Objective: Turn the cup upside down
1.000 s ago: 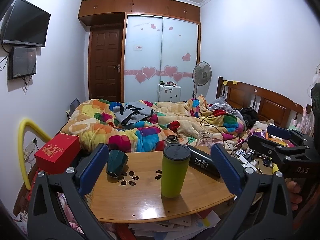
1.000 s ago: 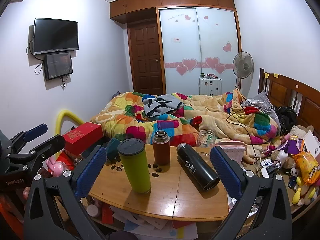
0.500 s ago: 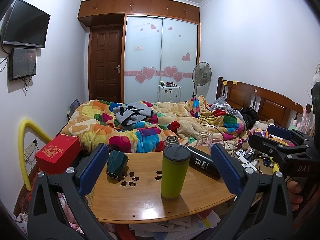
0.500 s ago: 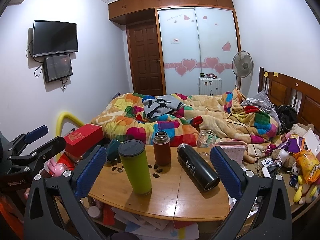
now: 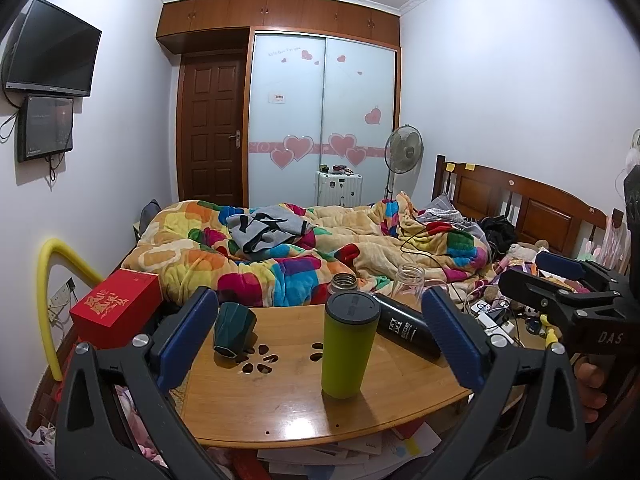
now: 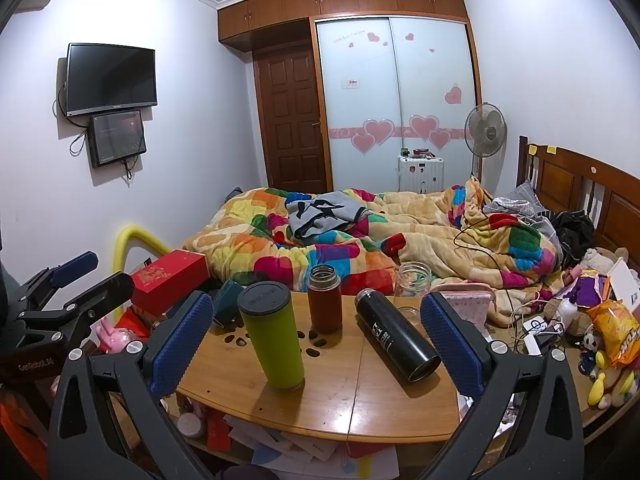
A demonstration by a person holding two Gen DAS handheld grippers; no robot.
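We see the dark green faceted ceramic cup tilted on the wooden surface, just inside the left hand-held gripper's left finger. Left is nearer; right hand-held gripper farther. Both spread wide, empty.

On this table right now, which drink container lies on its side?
The black flask. The green tumbler, brown bottle and glass jar all stand upright.
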